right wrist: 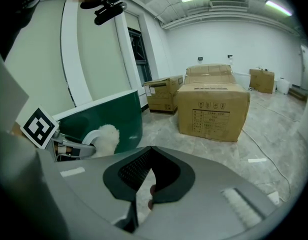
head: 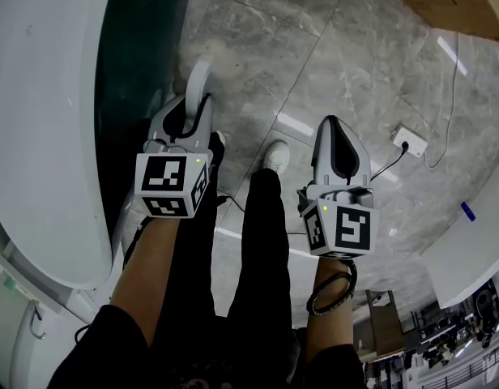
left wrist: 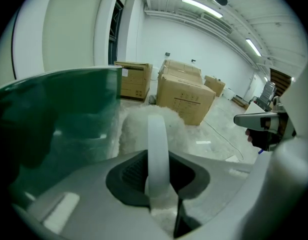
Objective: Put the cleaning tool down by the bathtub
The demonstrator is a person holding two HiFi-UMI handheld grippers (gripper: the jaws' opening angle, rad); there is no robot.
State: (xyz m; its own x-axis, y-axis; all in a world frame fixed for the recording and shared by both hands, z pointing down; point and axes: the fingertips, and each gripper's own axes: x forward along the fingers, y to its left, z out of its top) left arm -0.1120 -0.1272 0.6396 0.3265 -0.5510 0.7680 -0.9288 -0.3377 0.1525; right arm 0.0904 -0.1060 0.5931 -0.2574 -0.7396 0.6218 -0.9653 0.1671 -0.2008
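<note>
My left hand-held gripper (head: 189, 116) (left wrist: 157, 171) is clamped on the white, strap-like handle of the cleaning tool (head: 199, 75), a brush with a fluffy white head (left wrist: 139, 126). The handle runs straight up between the closed jaws in the left gripper view. The fluffy head sits just beside the dark green side wall of the bathtub (left wrist: 54, 109), though I cannot tell whether it touches. In the head view the tub's broad white rim (head: 39, 136) curves along my left, and the tool hangs over the grey marble floor (head: 355, 47) close to the tub.

My right hand-held gripper (head: 334, 136) (right wrist: 150, 176) is off to the other side, jaws drawn together with nothing in them. Its view looks across at the tool (right wrist: 108, 136) against the green tub wall (right wrist: 111, 116), with cardboard boxes (right wrist: 211, 109) standing on the floor beyond. A white power strip (head: 410, 140) with its cable lies on the floor to my right.
</note>
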